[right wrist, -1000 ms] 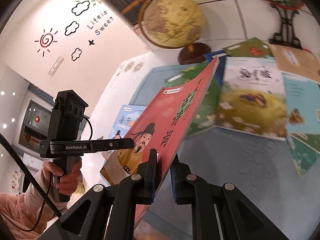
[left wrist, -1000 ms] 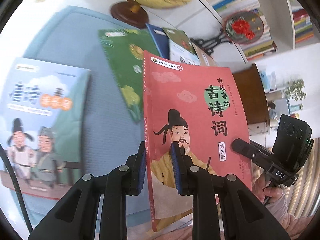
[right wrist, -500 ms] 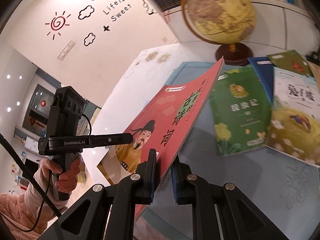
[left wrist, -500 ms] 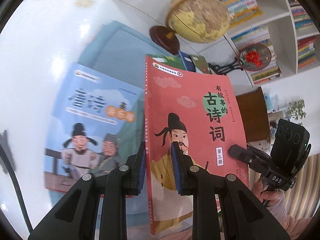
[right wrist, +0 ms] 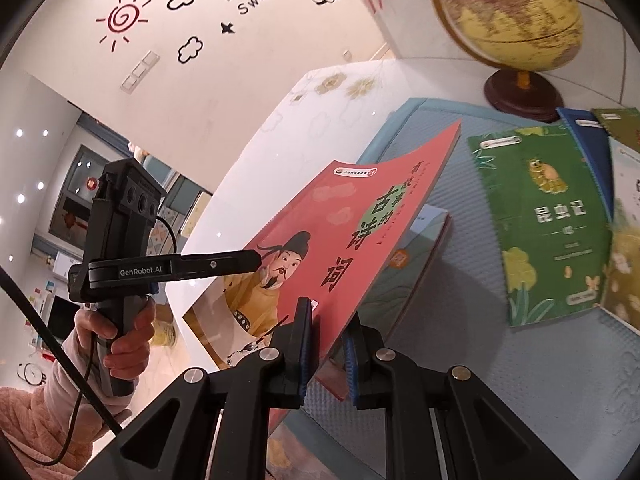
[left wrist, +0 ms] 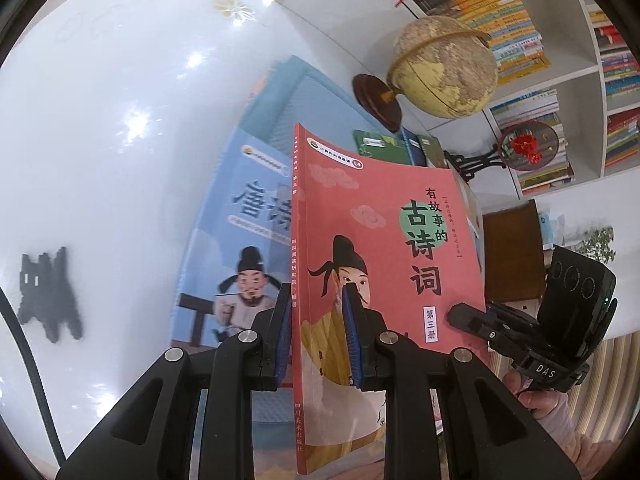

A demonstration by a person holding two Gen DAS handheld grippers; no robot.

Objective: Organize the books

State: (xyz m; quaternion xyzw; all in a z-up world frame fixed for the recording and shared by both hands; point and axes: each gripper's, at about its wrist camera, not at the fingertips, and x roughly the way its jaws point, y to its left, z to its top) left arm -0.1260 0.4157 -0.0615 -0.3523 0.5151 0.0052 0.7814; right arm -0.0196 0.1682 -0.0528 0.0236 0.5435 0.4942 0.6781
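We've got the red book up off the mat between both tools, held tilted, spine on the left side, cover facing up toward us. Two grips on opposite edges keep a thin softcover from flopping; it bows a bit at the top corner anyway. It hangs above the blue book, which lies flat on the mat near the white table edge, so we judge that's the stack it's headed for, w/ matching series covers.

Left gripper: jaws nearly closed, blue pads pinching the spine edge of the red book low down, 1 pad on the cover, 1 behind it. Right gripper: also almost fully closed, clamped on the book's opposite long edge near the lower corner. Neither touches anything else.

The green book and a couple more lie spread on the mat by the globe, well apart from the red one, not yet gathered. So approx 1 book in hand, the rest waiting.
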